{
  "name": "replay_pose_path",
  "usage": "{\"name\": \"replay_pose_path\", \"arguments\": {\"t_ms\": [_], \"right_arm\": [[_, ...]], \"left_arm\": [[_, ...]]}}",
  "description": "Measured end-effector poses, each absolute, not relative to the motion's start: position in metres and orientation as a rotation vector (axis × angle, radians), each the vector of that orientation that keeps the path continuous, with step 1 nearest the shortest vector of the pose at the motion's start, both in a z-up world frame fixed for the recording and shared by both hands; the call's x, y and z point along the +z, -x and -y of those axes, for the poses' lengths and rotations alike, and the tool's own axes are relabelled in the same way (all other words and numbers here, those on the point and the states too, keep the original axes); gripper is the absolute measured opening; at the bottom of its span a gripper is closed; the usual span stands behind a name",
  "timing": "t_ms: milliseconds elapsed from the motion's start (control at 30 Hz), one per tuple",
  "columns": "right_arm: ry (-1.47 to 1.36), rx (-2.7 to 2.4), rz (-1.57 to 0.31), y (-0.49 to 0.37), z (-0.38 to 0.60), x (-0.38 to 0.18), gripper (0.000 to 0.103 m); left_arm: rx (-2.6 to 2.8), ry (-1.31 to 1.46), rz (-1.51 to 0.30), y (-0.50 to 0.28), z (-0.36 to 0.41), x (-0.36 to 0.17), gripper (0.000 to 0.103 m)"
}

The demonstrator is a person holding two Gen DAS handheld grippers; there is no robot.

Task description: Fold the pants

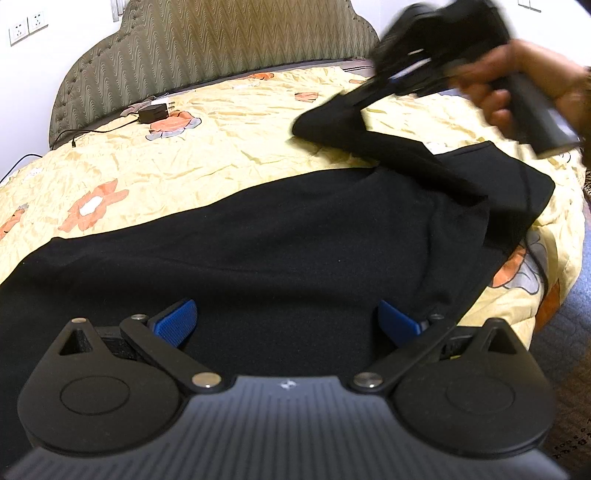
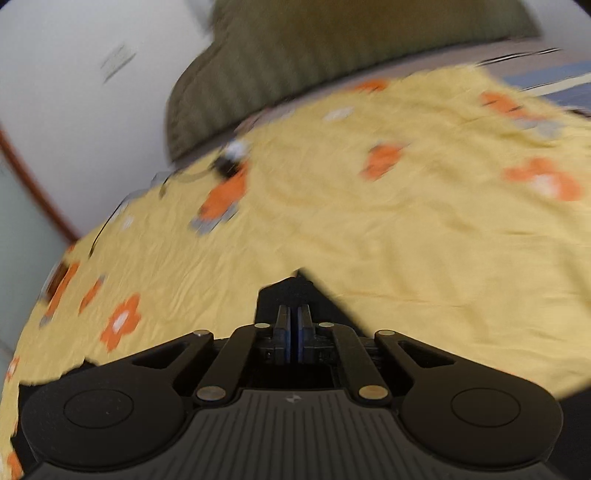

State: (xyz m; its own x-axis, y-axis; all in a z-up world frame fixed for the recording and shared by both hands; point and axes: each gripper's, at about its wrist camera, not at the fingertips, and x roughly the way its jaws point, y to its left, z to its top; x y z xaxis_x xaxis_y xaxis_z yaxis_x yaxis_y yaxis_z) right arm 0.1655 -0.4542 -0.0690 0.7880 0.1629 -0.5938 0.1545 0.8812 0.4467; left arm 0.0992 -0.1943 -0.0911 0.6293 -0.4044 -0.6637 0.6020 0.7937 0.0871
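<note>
Black pants (image 1: 277,240) lie across the yellow flowered bedspread (image 1: 221,155). My left gripper (image 1: 286,321) is open just above the wide near part of the pants, blue pads (image 1: 177,321) spread apart, holding nothing. My right gripper (image 2: 294,317) is shut on a black corner of the pants (image 2: 295,288). In the left wrist view it (image 1: 364,107) is held by a hand at the upper right and lifts a narrow strip of the pants (image 1: 399,147) off the bed. The right wrist view is blurred.
A padded green headboard (image 1: 221,40) stands at the back. A black charger with a cable (image 1: 153,112) lies on the bedspread at the far left. Wall sockets (image 1: 27,27) are at the upper left. The bed's edge drops to a dark floor (image 1: 576,332) at the right.
</note>
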Motion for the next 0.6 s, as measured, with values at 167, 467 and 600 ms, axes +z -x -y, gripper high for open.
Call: {"name": "replay_pose_path", "arguments": {"t_ms": [167,467,600], "right_arm": [[-0.577,-0.193,-0.524,-0.084,0.497,-0.047,0.003],[-0.681,-0.547,-0.473,0.051,0.558,-0.068,0.003],[-0.739,-0.639,-0.554,0.068,0.571,-0.105,0.005]], "left_arm": [[-0.592,-0.311,-0.675,-0.1,0.193,-0.091,0.103],[-0.599,-0.308,-0.68,-0.102,0.191,-0.09,0.103],[-0.6,-0.313,-0.689,-0.102,0.19,-0.088,0.103]]}}
